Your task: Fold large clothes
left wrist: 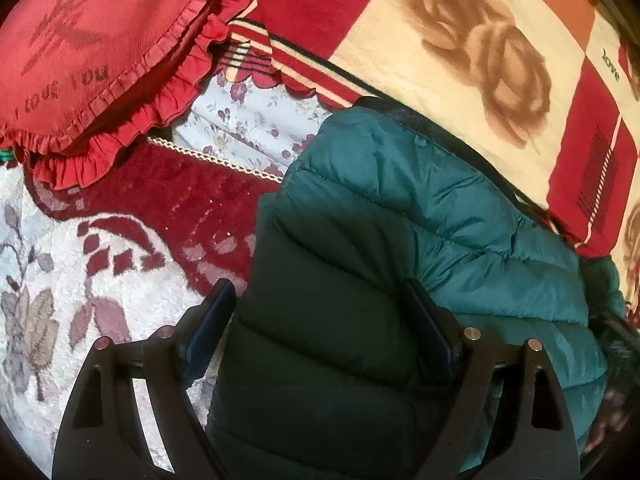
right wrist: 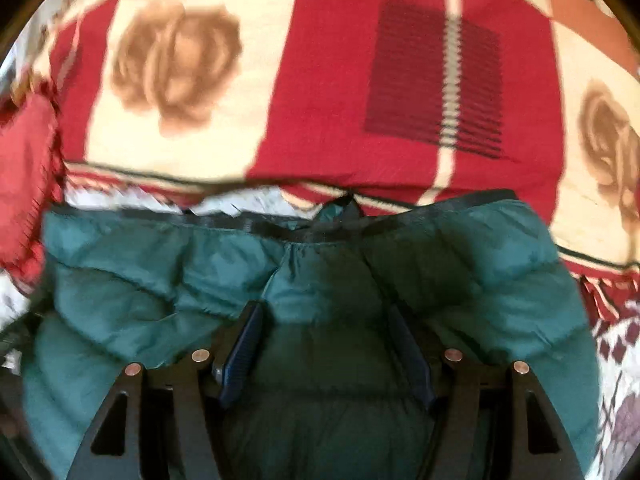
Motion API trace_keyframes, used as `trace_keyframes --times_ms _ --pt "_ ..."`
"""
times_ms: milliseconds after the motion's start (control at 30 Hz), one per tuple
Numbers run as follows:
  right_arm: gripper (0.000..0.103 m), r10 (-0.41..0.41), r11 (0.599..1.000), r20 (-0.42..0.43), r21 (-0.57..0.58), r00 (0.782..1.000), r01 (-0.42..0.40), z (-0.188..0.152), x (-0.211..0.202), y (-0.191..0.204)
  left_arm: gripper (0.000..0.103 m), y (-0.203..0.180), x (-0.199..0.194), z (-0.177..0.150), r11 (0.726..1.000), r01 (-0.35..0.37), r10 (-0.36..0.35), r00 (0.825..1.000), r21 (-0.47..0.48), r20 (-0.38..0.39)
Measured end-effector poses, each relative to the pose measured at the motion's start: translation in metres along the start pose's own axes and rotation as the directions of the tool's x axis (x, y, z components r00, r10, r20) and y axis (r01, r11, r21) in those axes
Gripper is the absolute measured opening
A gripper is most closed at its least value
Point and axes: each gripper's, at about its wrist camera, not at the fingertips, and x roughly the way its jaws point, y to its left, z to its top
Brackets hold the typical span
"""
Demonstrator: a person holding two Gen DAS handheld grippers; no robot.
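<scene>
Green puffer jacket (left wrist: 400,240) lies on bed w/ rose blanket (left wrist: 460,40) at 12 o'clock. Left gripper (left wrist: 320,320) spread wide astride a fold; right gripper (right wrist: 324,336) part-open, unclamped. Best: pinch seams evenly.

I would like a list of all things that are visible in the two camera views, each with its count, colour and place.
puffer jacket: one, dark green, quilted, lying on the bed covers, between the fingers of both grippers
rose blanket: one, red and cream with brown roses, behind the jacket
heart-shaped cushion: one, red with a frill, upper left of the left wrist view
floral sheet: one, pale with small dark red flowers, between the cushion and the jacket
plush cover: one, dark red and white leaf pattern, left of the jacket
left hand-held gripper: one, black with blue pads, jaws wide apart around a jacket fold
right hand-held gripper: one, black with blue pads, jaws astride the jacket
</scene>
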Motion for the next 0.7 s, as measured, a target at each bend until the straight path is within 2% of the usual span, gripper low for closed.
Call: trace_keyframes --times_ms 167,233,300,500,700 --pt "0.065 0.062 0.996 0.056 0.066 0.997 -0.065 -0.018 -0.059 -0.024 0.085 0.003 -0.025 -0.003 1.000 0.018 -0.018 1.000 -0.020 0.009" --pt "0.065 0.052 0.997 0.072 0.050 0.996 -0.055 -0.024 -0.073 -0.033 0.085 0.002 -0.038 -0.004 0.999 0.028 -0.028 0.999 -0.017 0.025" --pt "0.067 0.005 0.999 0.090 0.033 0.996 -0.008 -0.029 -0.082 -0.047 0.085 -0.004 -0.044 -0.006 1.000 0.027 -0.027 0.999 0.010 0.033" --pt "0.068 -0.077 0.996 0.043 0.050 0.996 0.074 -0.034 -0.055 -0.071 0.085 -0.019 -0.035 -0.010 0.998 -0.018 0.016 0.999 0.060 0.035" --pt "0.073 -0.085 0.994 0.017 0.078 0.996 0.083 -0.036 -0.024 -0.084 0.087 -0.013 -0.016 -0.011 0.998 -0.015 0.013 0.999 0.062 0.032"
